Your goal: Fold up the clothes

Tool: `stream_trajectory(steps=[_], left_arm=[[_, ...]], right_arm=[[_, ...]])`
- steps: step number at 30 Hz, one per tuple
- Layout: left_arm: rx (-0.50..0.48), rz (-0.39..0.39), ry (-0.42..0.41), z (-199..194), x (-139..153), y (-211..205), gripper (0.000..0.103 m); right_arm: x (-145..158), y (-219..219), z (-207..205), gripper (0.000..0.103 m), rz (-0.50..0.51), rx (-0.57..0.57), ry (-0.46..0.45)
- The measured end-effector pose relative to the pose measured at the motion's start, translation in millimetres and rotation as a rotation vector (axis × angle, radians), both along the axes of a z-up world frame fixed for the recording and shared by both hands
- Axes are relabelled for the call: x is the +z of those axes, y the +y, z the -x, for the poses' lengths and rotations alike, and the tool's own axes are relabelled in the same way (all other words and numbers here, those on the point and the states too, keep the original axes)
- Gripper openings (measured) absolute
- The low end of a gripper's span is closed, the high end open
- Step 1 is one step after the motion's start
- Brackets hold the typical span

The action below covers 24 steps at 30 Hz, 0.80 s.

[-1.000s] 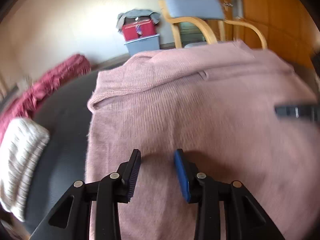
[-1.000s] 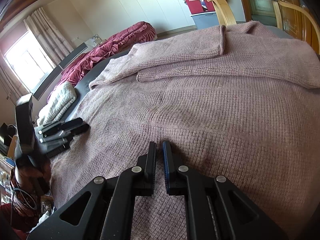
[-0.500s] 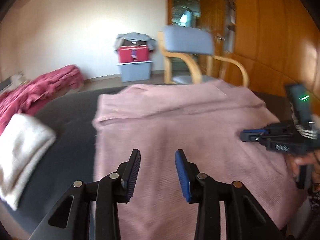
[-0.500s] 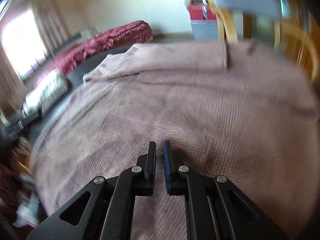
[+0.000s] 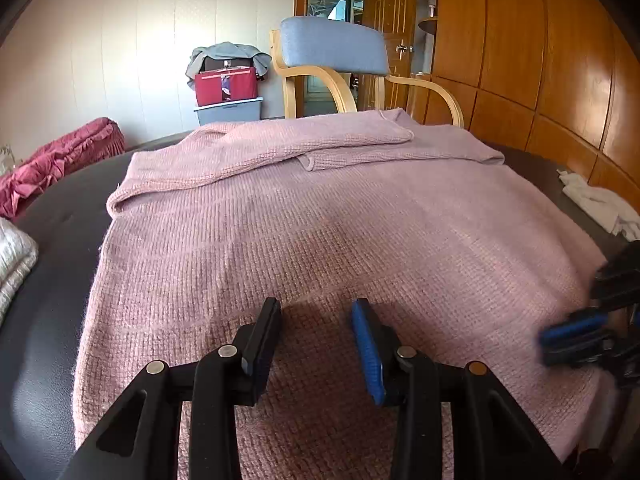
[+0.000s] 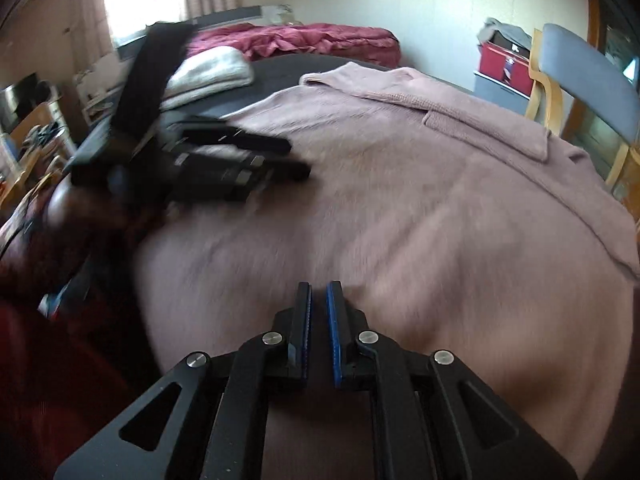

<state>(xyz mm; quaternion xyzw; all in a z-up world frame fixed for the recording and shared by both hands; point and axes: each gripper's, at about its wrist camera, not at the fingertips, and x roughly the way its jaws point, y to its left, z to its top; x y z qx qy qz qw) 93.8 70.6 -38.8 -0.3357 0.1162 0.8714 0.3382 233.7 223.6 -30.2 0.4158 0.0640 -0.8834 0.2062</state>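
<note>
My left gripper (image 5: 316,344) has dropped closer over the pink sweater (image 5: 320,232) spread across the dark surface (image 5: 52,280), jaws opening, empty; my right gripper (image 6: 318,328) has swung sideways, jaws nearly shut, empty; the hem fold awaits.

A pink knit sweater (image 5: 320,232) lies spread across the dark tabletop (image 5: 52,320), sleeves folded over its far part, while the left gripper (image 5: 316,344), jaws opening with nothing between them, hovers above its near hem, the right gripper (image 5: 580,332) blurred at its right edge.
</note>
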Motion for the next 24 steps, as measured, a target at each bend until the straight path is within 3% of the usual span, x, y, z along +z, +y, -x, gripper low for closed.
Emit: stream_trajectory(steps=[4,6,7,8,10,13,16,24], left_arm=[[0.0,0.018,0.016,-2.2,-0.7,2.1,0.038],[0.001,0.012,0.008,-1.0,-0.8,1.0,0.038],[0.001,0.011,0.007,-0.9,-0.8,0.7,0.038],[0.001,0.011,0.006,-0.9,-0.9,0.4,0.038],[0.001,0.017,0.011,-1.6,-0.8,1.3,0.038],[0.002,0.008,0.005,-1.0,-0.8,-0.6,0.038],[0.001,-0.012,-0.013,1.1,-1.0,-3.8,0.039],[-0.001,-0.027,-0.029,3.1,-1.2,-5.5,0.039]], right_arm=[[6.1,27.4,-22.4,0.009,0.095,-0.033,-0.022],[21.5,45.4,-27.3,0.009,0.138,-0.089,0.049],[28.4,54.1,-26.0,0.012,0.133,-0.143,0.092],[33.1,61.1,-23.2,0.024,0.114,-0.202,0.122],[30.1,68.5,-8.1,0.037,0.044,-0.296,0.115],[9.7,75.0,12.5,0.037,0.054,-0.301,0.031],[-1.5,78.7,7.6,0.035,0.008,-0.282,0.022],[0.5,104.8,-75.0,0.039,-0.096,-0.325,0.067]])
